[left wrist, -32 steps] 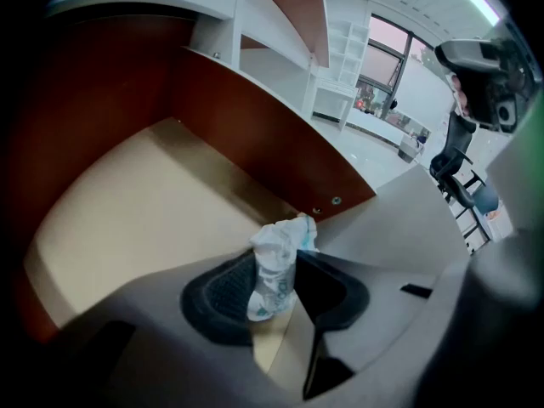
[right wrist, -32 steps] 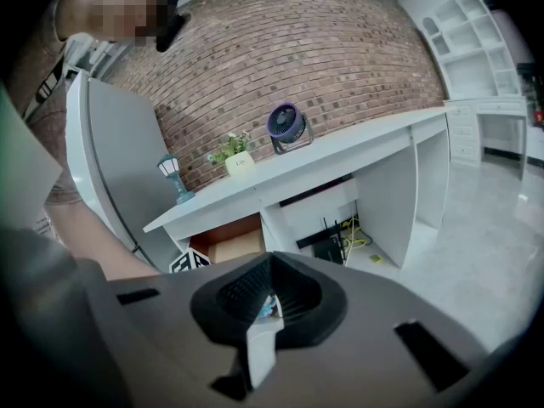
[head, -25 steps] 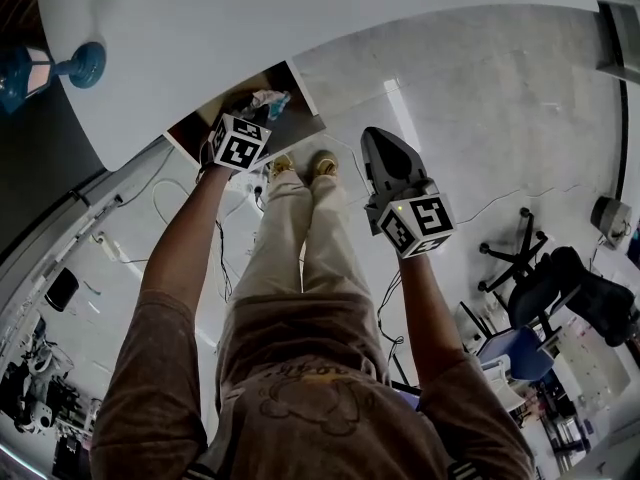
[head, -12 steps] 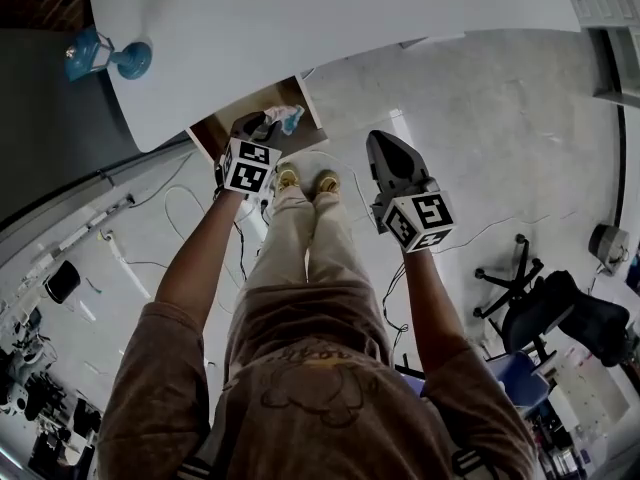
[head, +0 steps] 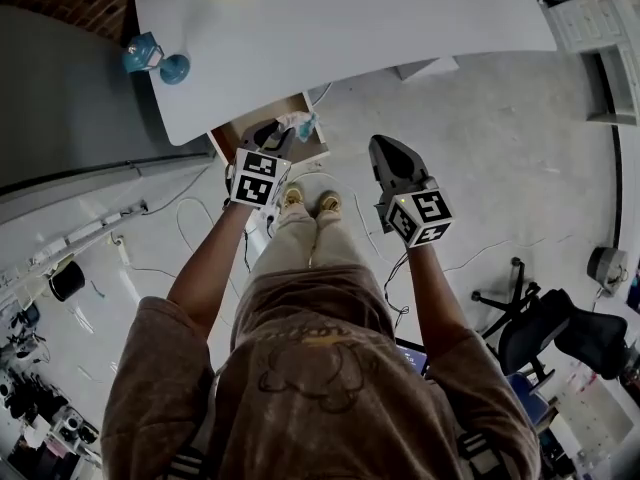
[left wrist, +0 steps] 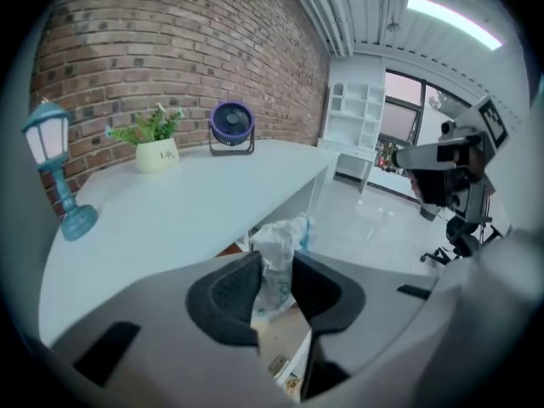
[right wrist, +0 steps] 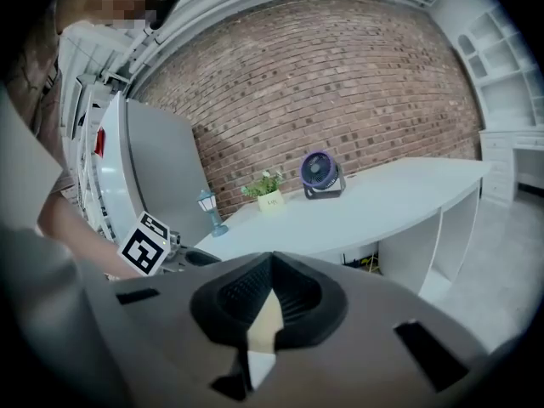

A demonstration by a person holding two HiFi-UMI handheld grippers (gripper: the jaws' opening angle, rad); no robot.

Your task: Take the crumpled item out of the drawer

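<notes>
Left hand-held gripper (left wrist: pixel 274 266), jaws just closing, pinches crumpled item (left wrist: pixel 279 238).

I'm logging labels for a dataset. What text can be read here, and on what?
Nothing reads clearly.
Pot: dark print, too blurred.
Crumpled item: bluish print, unreadable.
Shirt: print with a drawing, too small.
Left cube, right cube: marker squares only, no words.

The left gripper (head: pixel 277 136) hangs above the open drawer (head: pixel 236 136) under the white counter (head: pixel 400 18). A crumpled item (head: pixel 301 123) is pinched between its fingers, which have just been closing. The right gripper (head: pixel 384 148), fingers together and empty, is beside it over the floor (head: pixel 480 148). A blue lamp (head: pixel 152 58) stands on the counter.
</notes>
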